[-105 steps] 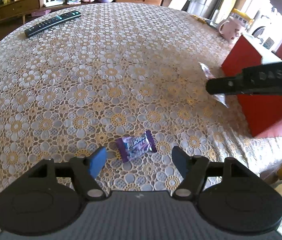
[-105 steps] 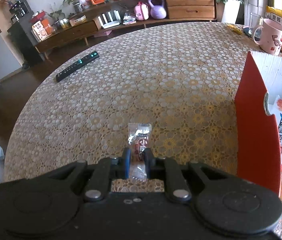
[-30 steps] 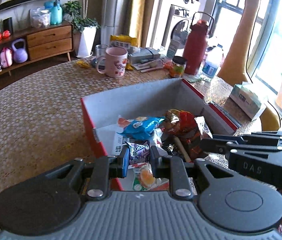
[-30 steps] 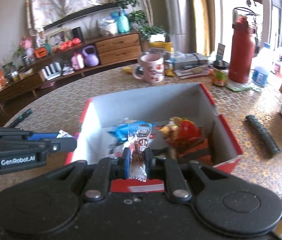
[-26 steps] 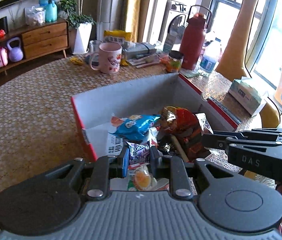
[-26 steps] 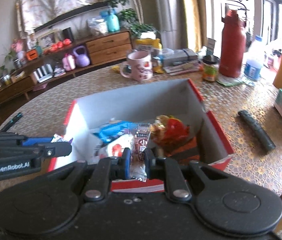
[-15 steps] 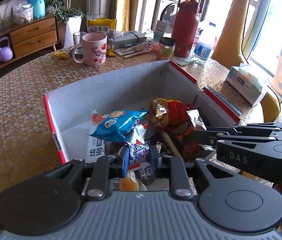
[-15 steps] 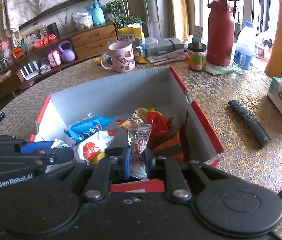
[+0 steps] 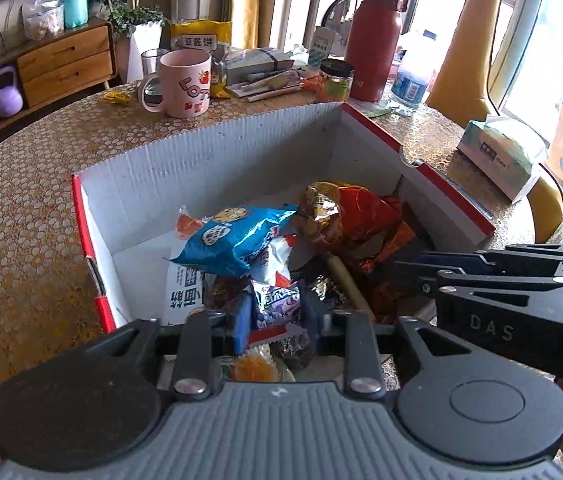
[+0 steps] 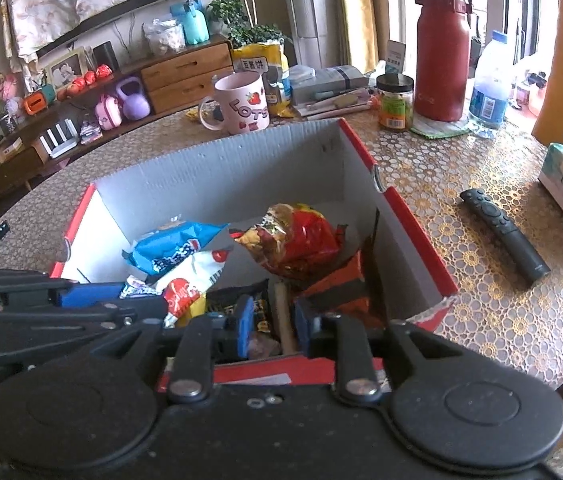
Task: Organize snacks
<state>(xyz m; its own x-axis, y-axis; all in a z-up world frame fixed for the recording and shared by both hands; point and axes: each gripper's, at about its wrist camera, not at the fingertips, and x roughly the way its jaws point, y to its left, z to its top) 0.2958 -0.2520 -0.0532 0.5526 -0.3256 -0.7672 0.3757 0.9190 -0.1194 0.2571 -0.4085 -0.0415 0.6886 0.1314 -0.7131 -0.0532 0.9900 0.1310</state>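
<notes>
Lace-patterned cloth covers the table (image 9: pixel 21 240), which serves as the sorting ground; on it stands the box (image 9: pixel 221 152), red outside and grey corrugated card inside, its top open so snacks can be dropped in from above, and I judge it to be the collecting place for the task; both grippers hang over its near wall, tilted downward, side by side, each aimed into the heap rather than at the cloth. The left gripper (image 9: pixel 275 316) has just been opening its jaws, which now stand narrowly apart; the candy (image 9: pixel 277 300), a small purple-wrapped sweet, sits between the pads, low over the pile, and the pads no longer seem to press on it, so this reads as the release of a carried piece. The right gripper (image 10: pixel 273 322) has likewise just been parting its jaws to a narrow gap; nothing is pinched there, and only the heap shows through. Inside the box, the red bag (image 9: pixel 353 216) leans toward the far right corner; the blue bag (image 9: pixel 233 240) lies across the middle on top of smaller packets, a loose pile since things are dropped, not stacked; the bare floor at the left still offers room.
</notes>
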